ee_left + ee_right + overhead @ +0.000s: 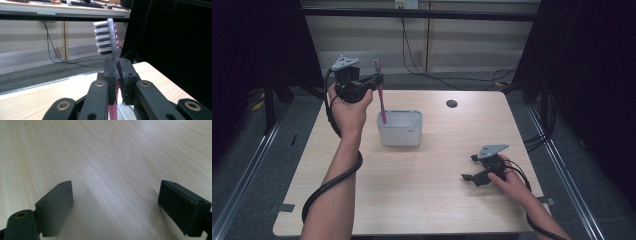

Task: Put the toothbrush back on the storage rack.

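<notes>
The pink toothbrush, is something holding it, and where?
Yes. The left gripper is shut on the toothbrush just below its bristle head. The right gripper holds nothing.

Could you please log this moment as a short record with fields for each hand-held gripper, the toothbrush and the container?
left hand-held gripper: shut on the toothbrush, raised above the table
toothbrush: pink, upright, bristles on top, lower end in the container
container: white, rectangular, on the table
right hand-held gripper: open, nothing between the jaws, low over the table's right part
</notes>
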The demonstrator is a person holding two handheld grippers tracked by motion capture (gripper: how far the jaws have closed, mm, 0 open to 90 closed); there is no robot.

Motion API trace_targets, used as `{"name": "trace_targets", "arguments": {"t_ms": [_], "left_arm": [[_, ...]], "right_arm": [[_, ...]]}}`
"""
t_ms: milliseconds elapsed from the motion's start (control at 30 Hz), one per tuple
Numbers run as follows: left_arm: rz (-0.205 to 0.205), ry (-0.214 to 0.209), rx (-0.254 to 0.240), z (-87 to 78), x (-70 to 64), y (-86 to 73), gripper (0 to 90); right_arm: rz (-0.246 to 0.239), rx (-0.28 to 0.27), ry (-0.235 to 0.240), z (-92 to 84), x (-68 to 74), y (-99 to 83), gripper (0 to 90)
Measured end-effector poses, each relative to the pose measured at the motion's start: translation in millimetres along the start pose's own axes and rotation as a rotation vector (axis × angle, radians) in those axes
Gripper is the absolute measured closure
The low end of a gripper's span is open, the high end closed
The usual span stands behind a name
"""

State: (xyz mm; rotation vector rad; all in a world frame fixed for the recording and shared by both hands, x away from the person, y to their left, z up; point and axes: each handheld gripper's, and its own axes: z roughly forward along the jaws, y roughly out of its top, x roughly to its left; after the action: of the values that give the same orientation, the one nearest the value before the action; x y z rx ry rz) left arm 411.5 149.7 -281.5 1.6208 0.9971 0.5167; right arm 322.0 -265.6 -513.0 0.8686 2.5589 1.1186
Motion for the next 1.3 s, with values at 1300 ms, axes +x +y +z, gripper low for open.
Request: {"name": "trace_targets", "arguments": {"t_ms": [1300], "left_arm": [[0.011,0.054,-0.014,29.2,16.1,-23.4,84.5]], "right_arm": [[0.001,-0.002,0.003,0.1,-0.3,-0.1,12.4]]}}
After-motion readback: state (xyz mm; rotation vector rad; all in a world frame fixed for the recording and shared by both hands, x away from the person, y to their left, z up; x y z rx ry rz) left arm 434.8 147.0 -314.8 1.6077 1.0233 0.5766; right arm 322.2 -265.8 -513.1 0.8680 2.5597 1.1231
